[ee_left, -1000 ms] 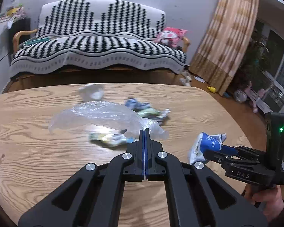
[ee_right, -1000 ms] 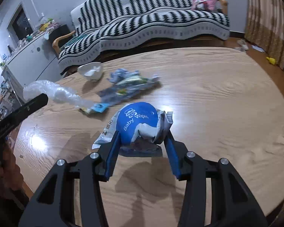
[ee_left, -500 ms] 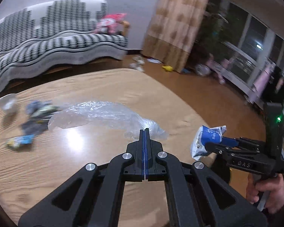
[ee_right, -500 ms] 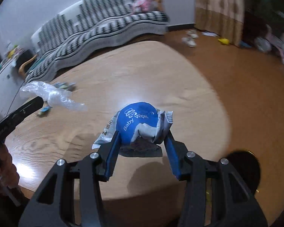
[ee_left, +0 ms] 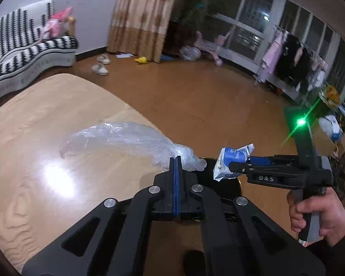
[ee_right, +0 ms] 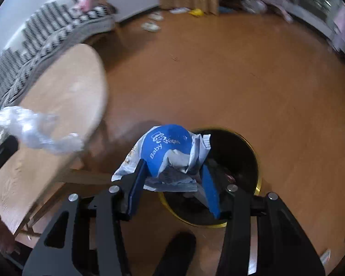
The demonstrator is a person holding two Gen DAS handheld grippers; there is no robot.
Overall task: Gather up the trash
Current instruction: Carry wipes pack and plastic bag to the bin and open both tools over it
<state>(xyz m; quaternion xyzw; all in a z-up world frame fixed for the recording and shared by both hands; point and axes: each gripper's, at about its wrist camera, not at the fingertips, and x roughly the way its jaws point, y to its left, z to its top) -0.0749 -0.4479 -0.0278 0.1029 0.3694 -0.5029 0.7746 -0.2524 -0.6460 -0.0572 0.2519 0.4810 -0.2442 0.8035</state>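
1. Trash is held in both tools. In the left wrist view, the left gripper [ee_left: 176, 161] has its jaws pressed together on one end of a clear plastic bag [ee_left: 126, 138], which trails out over the edge of the wooden table [ee_left: 34, 115]. To its right, the right gripper [ee_left: 235, 168] clamps a crumpled baby wipes packet [ee_left: 230, 161]. A dark rim peeks from behind the left gripper, probably the bin.

2. In the right wrist view, the right gripper [ee_right: 172, 177] pinches the packet [ee_right: 168, 149] between its blue pads, above the near rim of a black, gold-edged bin [ee_right: 253, 161] on the floor. The bag [ee_right: 34, 131] hangs off to the left, over the table's edge.

3. To drop cleanly, I would carry the packet further over the bin's mouth before parting the jaws, then bring the bag across; being light, it may drift or cling.
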